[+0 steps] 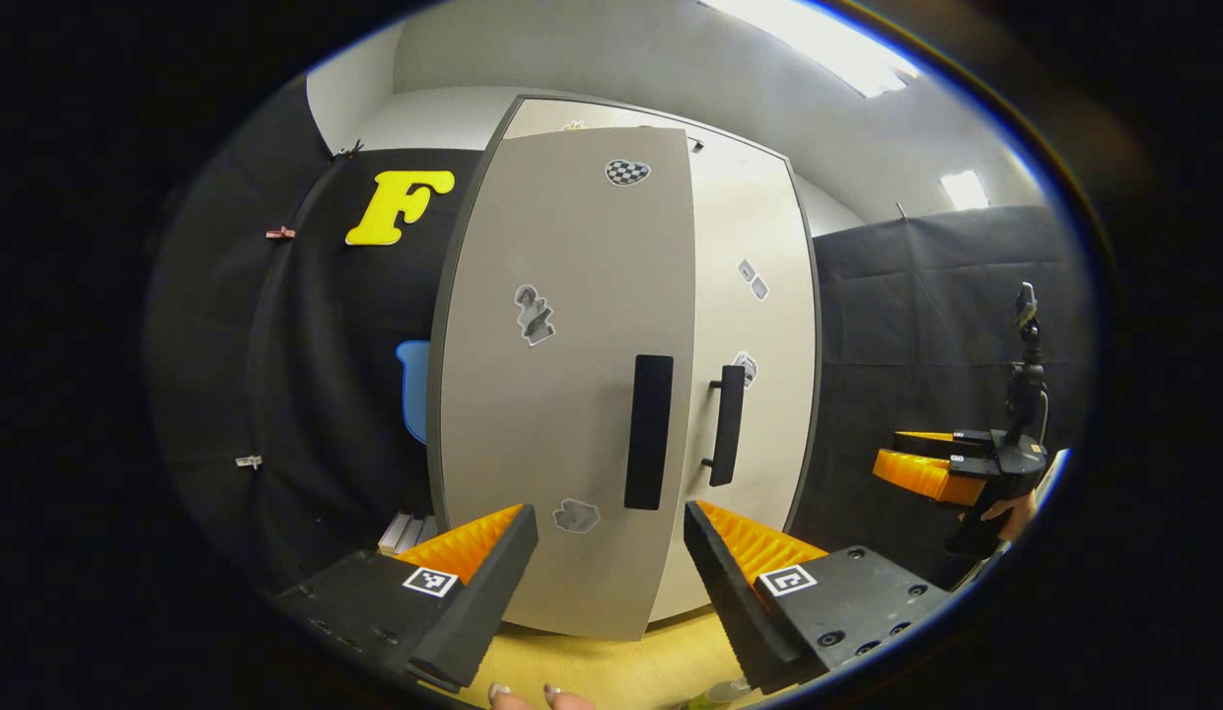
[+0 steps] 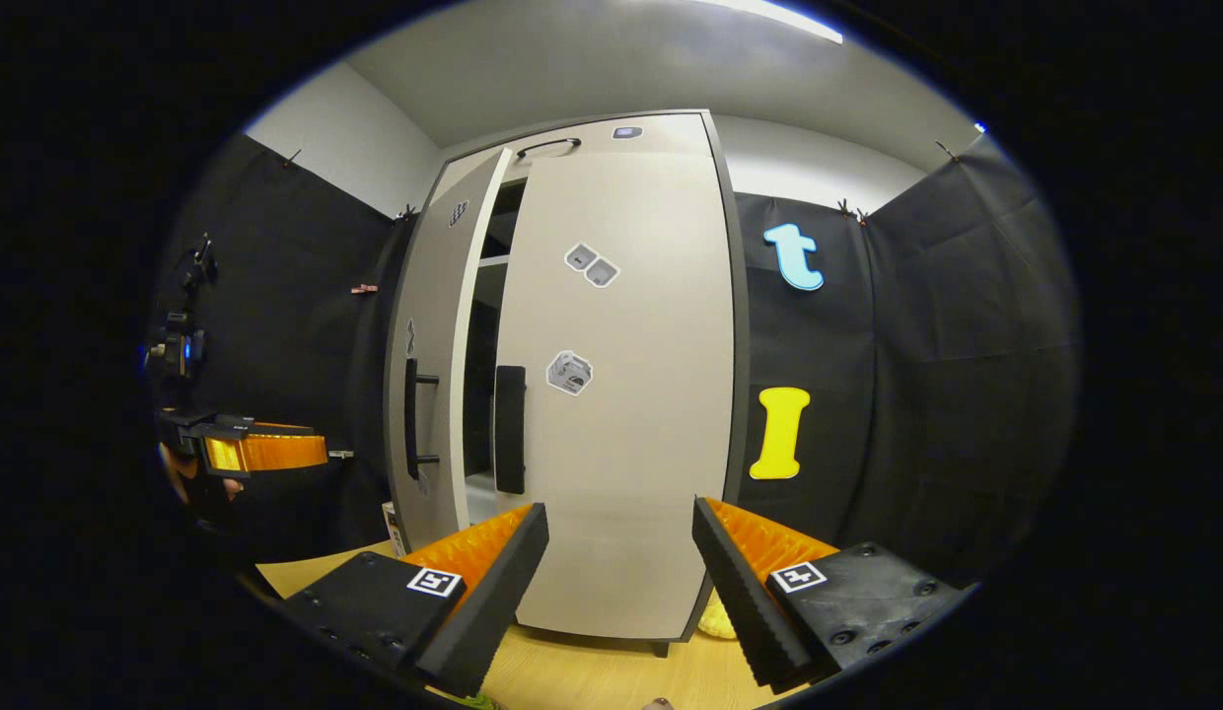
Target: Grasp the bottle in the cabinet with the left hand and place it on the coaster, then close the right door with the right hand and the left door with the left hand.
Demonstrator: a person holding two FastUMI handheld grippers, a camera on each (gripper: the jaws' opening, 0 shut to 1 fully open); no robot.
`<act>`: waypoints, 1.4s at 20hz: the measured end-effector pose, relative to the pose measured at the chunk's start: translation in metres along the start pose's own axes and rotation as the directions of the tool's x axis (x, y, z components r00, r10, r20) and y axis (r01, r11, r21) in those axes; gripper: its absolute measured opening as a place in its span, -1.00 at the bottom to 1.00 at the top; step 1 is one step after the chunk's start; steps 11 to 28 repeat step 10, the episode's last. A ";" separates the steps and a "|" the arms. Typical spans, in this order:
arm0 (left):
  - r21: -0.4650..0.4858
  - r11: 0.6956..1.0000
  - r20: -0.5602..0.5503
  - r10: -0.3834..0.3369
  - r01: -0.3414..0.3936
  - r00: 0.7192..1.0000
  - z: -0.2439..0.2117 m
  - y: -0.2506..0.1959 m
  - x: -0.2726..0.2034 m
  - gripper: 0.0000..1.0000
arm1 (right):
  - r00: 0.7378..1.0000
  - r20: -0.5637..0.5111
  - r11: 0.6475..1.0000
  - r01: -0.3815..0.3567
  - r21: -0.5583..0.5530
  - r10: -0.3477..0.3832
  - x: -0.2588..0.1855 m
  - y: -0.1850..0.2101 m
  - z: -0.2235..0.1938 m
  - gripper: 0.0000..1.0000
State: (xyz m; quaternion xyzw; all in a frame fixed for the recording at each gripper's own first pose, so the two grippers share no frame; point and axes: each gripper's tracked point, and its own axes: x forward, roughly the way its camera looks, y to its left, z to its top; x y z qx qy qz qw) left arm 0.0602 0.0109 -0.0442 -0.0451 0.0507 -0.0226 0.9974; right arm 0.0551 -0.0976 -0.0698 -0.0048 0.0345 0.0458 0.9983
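Note:
The tall beige cabinet stands on the wooden table. In the right gripper view its right door (image 2: 621,394) lies flush with the frame, while its left door (image 2: 429,375) stands ajar, with dark shelves showing in the gap. In the left gripper view the left door (image 1: 562,394) faces me, its black handle (image 1: 649,431) just above my open left gripper (image 1: 607,513). My right gripper (image 2: 619,508) is open in front of the right door, holding nothing. A greenish object (image 1: 715,695) peeks in at the bottom edge; I cannot tell if it is the bottle.
A yellow textured object (image 2: 715,616) lies at the cabinet's foot, half hidden by my right finger. The other gripper (image 1: 927,473) hovers at the right of the left gripper view. Fingertips of a hand (image 1: 533,695) show at the bottom. The wooden tabletop (image 2: 592,675) runs under the cabinet.

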 end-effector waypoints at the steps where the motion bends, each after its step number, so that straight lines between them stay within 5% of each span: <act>1: 0.000 1.000 0.002 0.001 -0.001 1.000 0.000 0.001 0.001 0.90 | 1.000 -0.001 1.000 -0.001 0.001 0.001 0.000 0.001 0.000 0.95; 28: -0.012 1.000 0.008 0.016 -0.016 1.000 -0.002 0.003 0.004 0.90 | 1.000 -0.014 1.000 -0.001 -0.007 0.001 0.001 0.009 -0.001 0.95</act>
